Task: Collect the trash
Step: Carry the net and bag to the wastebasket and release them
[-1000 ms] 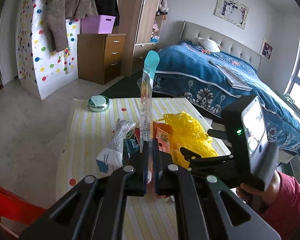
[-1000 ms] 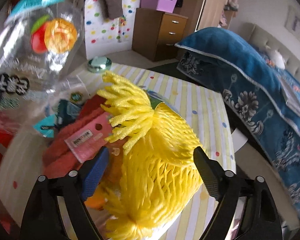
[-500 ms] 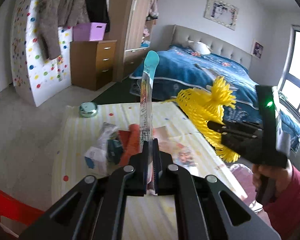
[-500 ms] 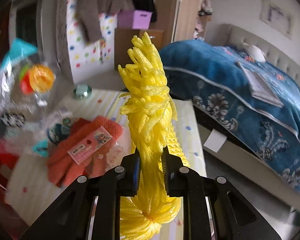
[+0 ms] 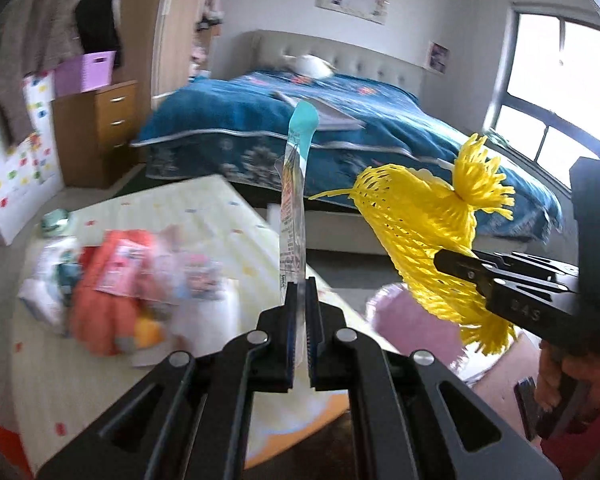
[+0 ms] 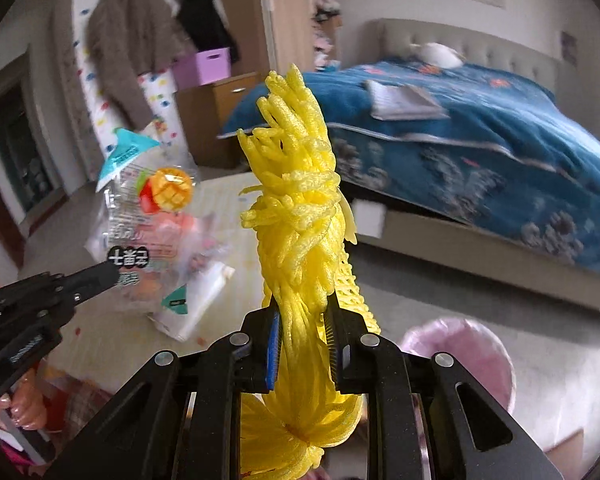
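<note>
My left gripper (image 5: 300, 312) has its jaws clamped tight on a clear snack wrapper (image 5: 294, 216) with a teal top edge, which stands upright and edge-on in the left wrist view. My right gripper (image 6: 302, 336) has its jaws pinched on a yellow foam fruit net (image 6: 296, 216), bunched between the pads; they have just been closing on it. Both pieces are held up in the air, the net to the right of the wrapper and near it. Below the net, on the floor, sits a bin lined with a pink bag (image 6: 460, 344). To the left lies the desk (image 5: 204, 204) with its pale striped cloth, carrying a blurred pile with an orange glove (image 5: 100, 280). The blue bed (image 5: 340, 140) lies far behind.
</note>
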`<state>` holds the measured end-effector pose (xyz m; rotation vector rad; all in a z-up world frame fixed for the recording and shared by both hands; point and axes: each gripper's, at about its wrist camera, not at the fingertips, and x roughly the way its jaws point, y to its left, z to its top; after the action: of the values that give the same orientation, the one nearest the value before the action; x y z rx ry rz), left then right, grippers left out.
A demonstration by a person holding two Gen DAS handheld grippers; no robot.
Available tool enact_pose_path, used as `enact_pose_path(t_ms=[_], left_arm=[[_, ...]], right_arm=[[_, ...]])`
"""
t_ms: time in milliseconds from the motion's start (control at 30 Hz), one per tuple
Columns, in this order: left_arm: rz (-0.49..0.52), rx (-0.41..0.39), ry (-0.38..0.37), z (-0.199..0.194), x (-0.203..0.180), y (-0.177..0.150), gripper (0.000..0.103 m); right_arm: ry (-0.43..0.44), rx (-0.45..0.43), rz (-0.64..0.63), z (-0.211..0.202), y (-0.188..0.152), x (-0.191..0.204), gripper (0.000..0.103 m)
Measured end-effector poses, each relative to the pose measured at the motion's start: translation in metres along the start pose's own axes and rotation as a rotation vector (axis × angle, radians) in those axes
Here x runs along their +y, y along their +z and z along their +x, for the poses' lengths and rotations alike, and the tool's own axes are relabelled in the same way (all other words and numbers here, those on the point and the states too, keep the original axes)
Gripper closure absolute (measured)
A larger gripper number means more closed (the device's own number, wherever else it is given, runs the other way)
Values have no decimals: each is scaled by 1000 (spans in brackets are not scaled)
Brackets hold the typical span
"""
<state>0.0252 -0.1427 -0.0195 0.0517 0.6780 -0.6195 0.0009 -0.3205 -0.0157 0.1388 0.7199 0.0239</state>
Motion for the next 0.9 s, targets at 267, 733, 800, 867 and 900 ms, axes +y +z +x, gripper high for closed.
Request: enact_pose_path(t_ms=[267,733,800,867,900], left_arm=[[110,45,-116,48,-81,-6,101],[193,134,-247,137,-155,0,101],[194,146,-259,149,-159,4,100],[193,150,-264,156,-162,7,100],[195,156,-270,161,-163,8,100]], right_arm=[[-121,13,147,-32,-46,-73,81],[-222,102,316,-10,-81,-177,80],[-219,113,327,-3,-82,-188,80],[-221,131,344,8,-83,-199,79],[-221,137,349,11,-83,-200,78]])
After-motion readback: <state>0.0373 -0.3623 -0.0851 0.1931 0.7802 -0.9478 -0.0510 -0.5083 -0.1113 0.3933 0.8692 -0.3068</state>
